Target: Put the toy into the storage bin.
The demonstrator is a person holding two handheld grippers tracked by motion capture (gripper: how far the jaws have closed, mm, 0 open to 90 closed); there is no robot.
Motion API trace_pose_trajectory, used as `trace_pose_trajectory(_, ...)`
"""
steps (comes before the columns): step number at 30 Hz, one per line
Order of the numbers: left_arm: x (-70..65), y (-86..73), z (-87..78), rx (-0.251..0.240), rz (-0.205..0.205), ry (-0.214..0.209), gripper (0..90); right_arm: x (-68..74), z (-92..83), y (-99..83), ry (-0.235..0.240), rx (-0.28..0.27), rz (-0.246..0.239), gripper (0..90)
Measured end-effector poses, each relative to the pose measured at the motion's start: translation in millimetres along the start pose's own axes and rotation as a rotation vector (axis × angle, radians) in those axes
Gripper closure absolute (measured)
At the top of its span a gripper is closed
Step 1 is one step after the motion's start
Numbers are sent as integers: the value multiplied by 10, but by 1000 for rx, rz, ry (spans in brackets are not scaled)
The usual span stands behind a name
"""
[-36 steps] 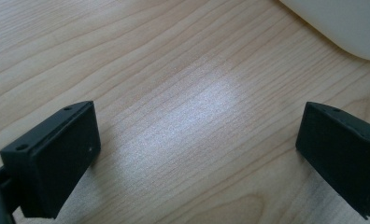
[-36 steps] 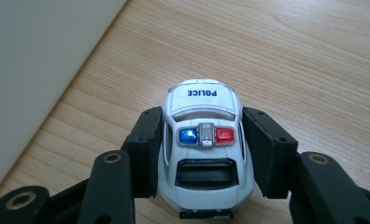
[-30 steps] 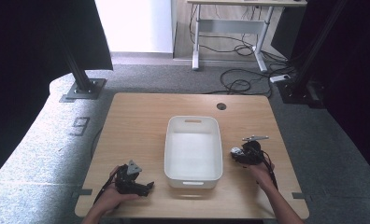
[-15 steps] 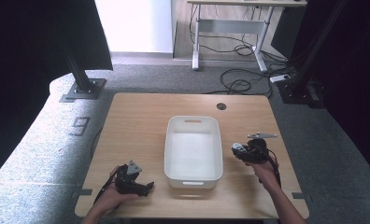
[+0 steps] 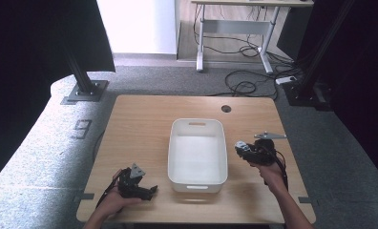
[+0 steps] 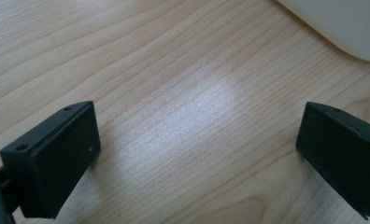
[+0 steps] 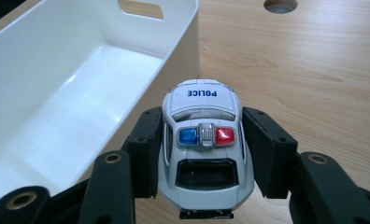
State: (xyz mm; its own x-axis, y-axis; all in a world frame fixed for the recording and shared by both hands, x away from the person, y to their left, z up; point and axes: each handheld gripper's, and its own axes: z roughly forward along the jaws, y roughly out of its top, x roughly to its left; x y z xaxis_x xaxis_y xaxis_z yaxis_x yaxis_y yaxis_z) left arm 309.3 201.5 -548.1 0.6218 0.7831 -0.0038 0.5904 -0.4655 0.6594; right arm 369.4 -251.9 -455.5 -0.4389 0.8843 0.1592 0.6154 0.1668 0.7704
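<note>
A white toy police car (image 7: pixel 202 144) with a blue and red roof light sits between the jaws of my right gripper (image 7: pixel 202 154), which is shut on its sides. In the high view that gripper (image 5: pixel 246 150) hangs just right of the white tub (image 5: pixel 196 179), with the car (image 5: pixel 240 147) as a small pale shape at its tip. The tub's inside (image 7: pixel 57 112) looks bare. My left gripper (image 5: pixel 149 192) rests low at the table's front left; its jaws stand wide apart over bare wood (image 6: pixel 197 126), a tub corner (image 6: pixel 342 28) at upper right.
The wooden table (image 5: pixel 144 124) has a round cable hole (image 5: pixel 226 109) at its far side. Grey floor surrounds it, with a desk frame and cables (image 5: pixel 244 86) behind and black stand bases at both sides.
My right gripper has risen with the police car and drifted slightly toward the far side, staying beside the tub's right wall. The left gripper has kept still.
</note>
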Motion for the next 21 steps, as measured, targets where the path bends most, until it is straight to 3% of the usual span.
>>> trace_pose_trajectory(13,-4,0,0,-1,-2,4,0,195,-140,236,17,-44,-38,502)
trace_pose_trajectory(21,-5,0,-1,-1,-3,4,0,342,-111,349,41,-54,-52,502)
